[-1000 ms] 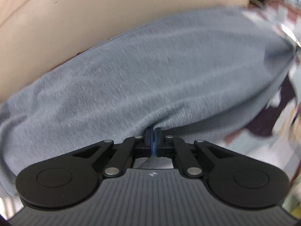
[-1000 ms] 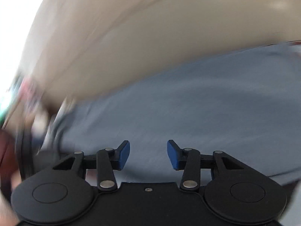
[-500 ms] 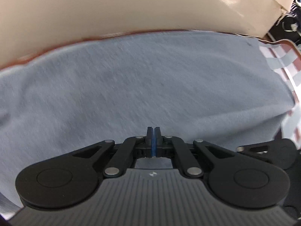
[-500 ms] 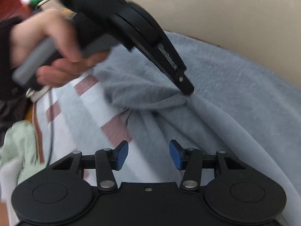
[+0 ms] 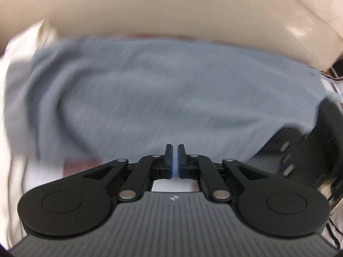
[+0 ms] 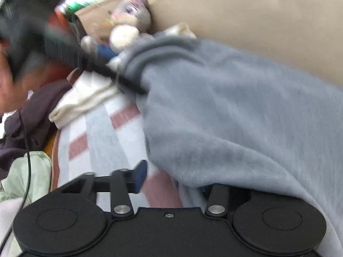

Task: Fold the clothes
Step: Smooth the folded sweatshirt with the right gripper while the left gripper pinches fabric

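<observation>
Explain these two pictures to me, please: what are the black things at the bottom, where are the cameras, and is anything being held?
There is no robot here. A person holds a two-finger tool in each hand, and each has a wide-angle camera looking along its fingers. One picture comes from the left tool, the other from the right tool. The black shapes at the bottom are the tools themselves. A grey garment lies on a striped blanket in front of a beige cushion. The left tool, jaws almost shut, seems to pinch the garment's edge: the right view shows cloth bunched at its tip. The right tool is open, with cloth draped over one finger. Other clothes lie beyond, blurred.
</observation>
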Demonstrator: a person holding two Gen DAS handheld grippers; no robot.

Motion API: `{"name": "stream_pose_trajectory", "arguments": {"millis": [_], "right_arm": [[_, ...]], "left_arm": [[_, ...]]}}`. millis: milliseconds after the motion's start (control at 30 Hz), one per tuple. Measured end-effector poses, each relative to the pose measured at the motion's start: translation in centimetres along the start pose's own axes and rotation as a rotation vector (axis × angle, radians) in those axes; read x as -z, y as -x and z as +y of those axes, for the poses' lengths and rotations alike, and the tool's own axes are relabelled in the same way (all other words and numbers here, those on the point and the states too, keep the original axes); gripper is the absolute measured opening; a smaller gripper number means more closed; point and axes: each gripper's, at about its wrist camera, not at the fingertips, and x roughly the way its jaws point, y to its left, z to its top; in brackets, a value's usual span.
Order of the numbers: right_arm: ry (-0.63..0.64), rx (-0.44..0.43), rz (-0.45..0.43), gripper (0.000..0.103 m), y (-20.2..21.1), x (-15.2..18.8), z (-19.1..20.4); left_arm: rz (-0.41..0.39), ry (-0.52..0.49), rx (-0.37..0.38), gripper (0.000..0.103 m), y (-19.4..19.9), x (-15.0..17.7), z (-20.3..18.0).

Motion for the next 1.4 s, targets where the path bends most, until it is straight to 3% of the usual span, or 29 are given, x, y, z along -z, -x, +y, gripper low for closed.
{"name": "stream_pose_trajectory", "arguments": {"millis": [67,133,233,300,333,433,567,633,700,833,1033,1233,1400], "right_arm": [[-0.095,-0.062,-0.084,0.018,1.5,-1.1,-1.5],[-0.274,-0.102,-0.182,0.015,3.0,-1.6,-4.3],[-0.506,-0.058,-0.248,0.015,4.1,-1.5,-8.2],[-0.660,-0.029,-0.291,0.015,4.8,-1.4,-10.9],[-0.716,-0.011,-0.304,0.015,5.1,-1.3,-11.8],[-0.742,0.005,-0.294,0.015,5.3,-1.1,-12.3],[-0.703,-0.020,-0.257,0.017,5.1,-1.5,-11.8],[-0.651,-0.033,-0.217,0.018,5.0,-1.7,-11.0],[-0.566,-0.029,-0.167,0.019,4.8,-1.9,-10.0],[-0.328,0.089,-0.039,0.045,4.8,-1.9,-7.6],[-0.184,0.210,0.026,0.046,4.7,-1.2,-6.8],[-0.092,0.283,0.103,0.048,3.7,0.2,-6.7],[-0.018,0.328,0.129,0.049,3.8,0.2,-6.2]], "left_arm": [[-0.001,0.040,-0.010,0.003,0.9,1.5,1.4],[0.008,0.022,-0.005,0.003,0.7,1.6,1.1],[0.024,-0.018,-0.005,0.006,0.4,1.9,0.6],[0.050,-0.146,-0.070,0.006,-0.3,1.9,-1.2],[0.041,-0.173,-0.065,0.007,-0.4,1.6,-1.7],[-0.023,-0.174,-0.016,0.007,-0.7,0.5,-2.6],[-0.062,-0.179,0.003,0.014,-1.4,-0.6,-3.6],[-0.074,-0.187,0.005,0.030,-1.8,-1.0,-4.1],[-0.085,-0.195,0.007,0.034,-2.3,-1.4,-4.6],[-0.109,-0.211,0.011,0.041,-3.1,-2.2,-5.5],[-0.144,-0.198,0.030,0.045,-3.9,-3.5,-6.2],[-0.154,-0.371,-0.073,0.049,-4.1,-3.0,-8.9],[-0.148,-0.400,-0.074,0.058,-4.2,-2.5,-10.3]]}}
